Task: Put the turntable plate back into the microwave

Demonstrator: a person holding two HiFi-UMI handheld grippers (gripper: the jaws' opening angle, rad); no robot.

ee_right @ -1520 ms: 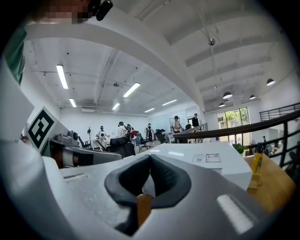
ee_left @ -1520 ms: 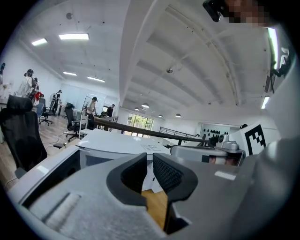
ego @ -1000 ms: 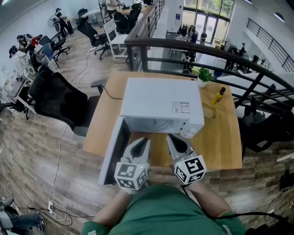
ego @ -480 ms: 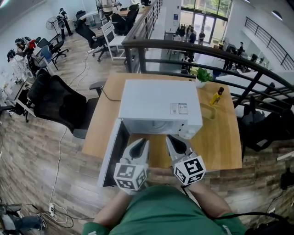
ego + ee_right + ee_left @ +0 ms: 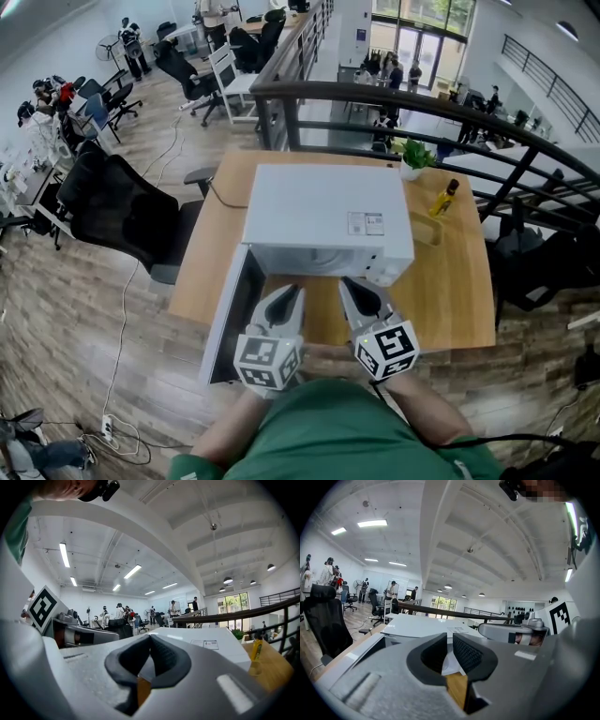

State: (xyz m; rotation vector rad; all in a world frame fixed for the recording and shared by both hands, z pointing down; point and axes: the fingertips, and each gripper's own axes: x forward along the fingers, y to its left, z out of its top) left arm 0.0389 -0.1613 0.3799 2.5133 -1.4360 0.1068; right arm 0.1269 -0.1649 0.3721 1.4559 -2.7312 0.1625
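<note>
Wooden table point(image 5: 450, 281) with white microwave point(image 5: 323, 211); left gripper point(image 5: 292, 292) jaws slightly apart, empty; right gripper point(image 5: 349, 284) jaws closed, empty.

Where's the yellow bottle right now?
In the head view, the yellow bottle stands on the table to the right of the microwave, beside the potted plant.

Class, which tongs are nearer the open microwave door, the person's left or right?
Left. The left tongs sit just right of the door; the right tongs are farther right, beyond them.
</note>
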